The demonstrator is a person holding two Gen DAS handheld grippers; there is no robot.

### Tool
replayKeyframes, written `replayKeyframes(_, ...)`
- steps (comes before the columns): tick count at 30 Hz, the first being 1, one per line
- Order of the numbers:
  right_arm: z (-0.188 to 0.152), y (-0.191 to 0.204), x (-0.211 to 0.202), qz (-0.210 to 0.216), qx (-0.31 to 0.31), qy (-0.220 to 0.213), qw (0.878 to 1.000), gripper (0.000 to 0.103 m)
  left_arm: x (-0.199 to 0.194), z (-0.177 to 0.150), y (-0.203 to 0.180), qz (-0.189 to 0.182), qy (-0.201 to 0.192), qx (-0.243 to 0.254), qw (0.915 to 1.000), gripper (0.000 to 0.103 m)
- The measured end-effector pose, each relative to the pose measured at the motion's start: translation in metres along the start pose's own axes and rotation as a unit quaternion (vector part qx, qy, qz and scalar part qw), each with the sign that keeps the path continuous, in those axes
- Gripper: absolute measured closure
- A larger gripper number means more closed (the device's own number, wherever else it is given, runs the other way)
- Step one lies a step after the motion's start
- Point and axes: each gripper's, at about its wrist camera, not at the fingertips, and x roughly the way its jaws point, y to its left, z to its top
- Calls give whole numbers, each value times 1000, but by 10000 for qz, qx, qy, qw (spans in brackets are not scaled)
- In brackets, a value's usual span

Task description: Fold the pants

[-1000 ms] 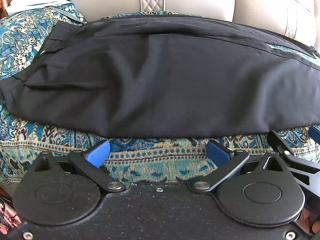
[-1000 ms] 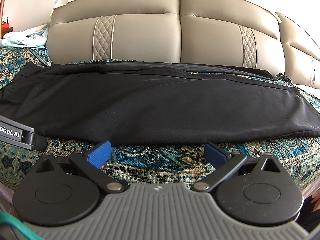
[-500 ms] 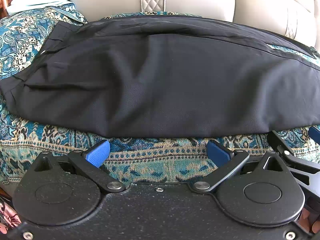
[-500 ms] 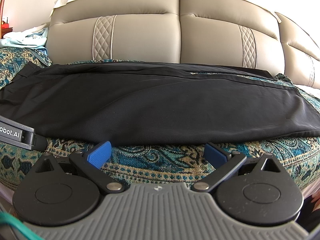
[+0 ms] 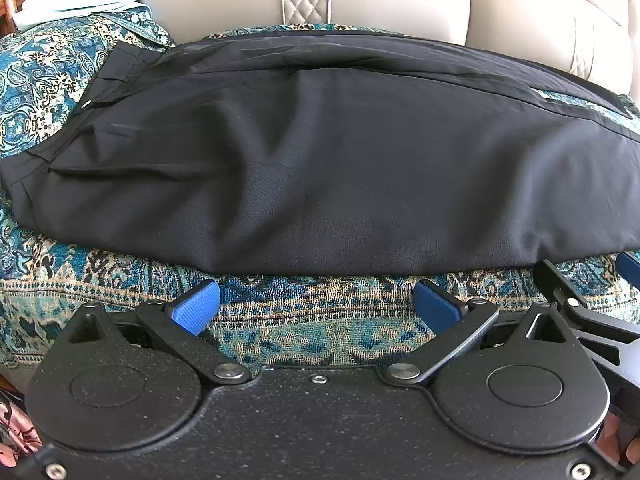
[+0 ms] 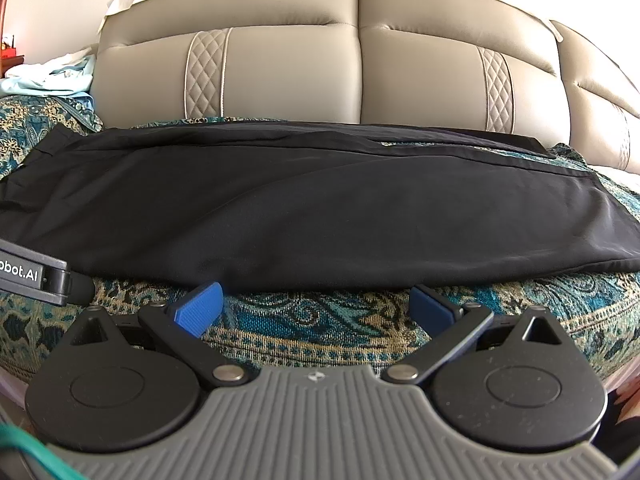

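Observation:
Black pants (image 5: 320,160) lie flat and lengthwise across the sofa seat, waistband at the left, legs stacked and running right; they also show in the right wrist view (image 6: 320,208). My left gripper (image 5: 316,306) is open and empty, just short of the pants' near edge. My right gripper (image 6: 316,306) is open and empty, also just before the near edge. The right gripper's finger shows at the right edge of the left wrist view (image 5: 576,304). The left gripper's body shows at the left of the right wrist view (image 6: 36,276).
A teal paisley cover (image 5: 312,320) lies over the seat under the pants. The beige leather sofa back (image 6: 360,72) rises behind. Light blue cloth (image 6: 48,76) is piled at the far left.

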Motion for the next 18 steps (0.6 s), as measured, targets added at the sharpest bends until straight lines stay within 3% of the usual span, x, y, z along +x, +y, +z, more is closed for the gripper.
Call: replayKeyframes(18, 22, -7, 9, 188, -109, 683, 9974, 0, -2, -1, 0, -29, -37, 10, 10000, 0)
